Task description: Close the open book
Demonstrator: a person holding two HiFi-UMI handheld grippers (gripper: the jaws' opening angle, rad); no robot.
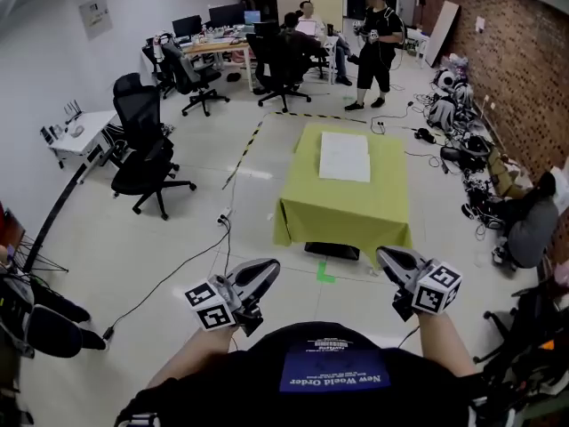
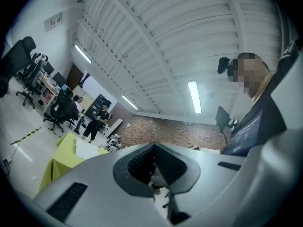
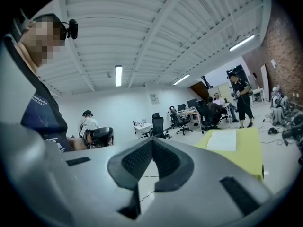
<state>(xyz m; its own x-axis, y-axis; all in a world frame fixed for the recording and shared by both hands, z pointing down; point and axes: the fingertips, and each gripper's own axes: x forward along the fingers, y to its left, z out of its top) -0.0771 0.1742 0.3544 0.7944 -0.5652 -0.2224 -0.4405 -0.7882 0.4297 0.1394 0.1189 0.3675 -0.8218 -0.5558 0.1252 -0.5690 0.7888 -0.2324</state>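
Standing well back from the open book, the person held left gripper and right gripper closed and empty, presumably pending approach.

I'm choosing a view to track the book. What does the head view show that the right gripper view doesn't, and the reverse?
Head view only: the left gripper and a green floor mark. Right gripper view only: a ceiling lamp and the wearer's head camera. Both: the right gripper, shut and empty, and the table with the open book on it, out of reach ahead.
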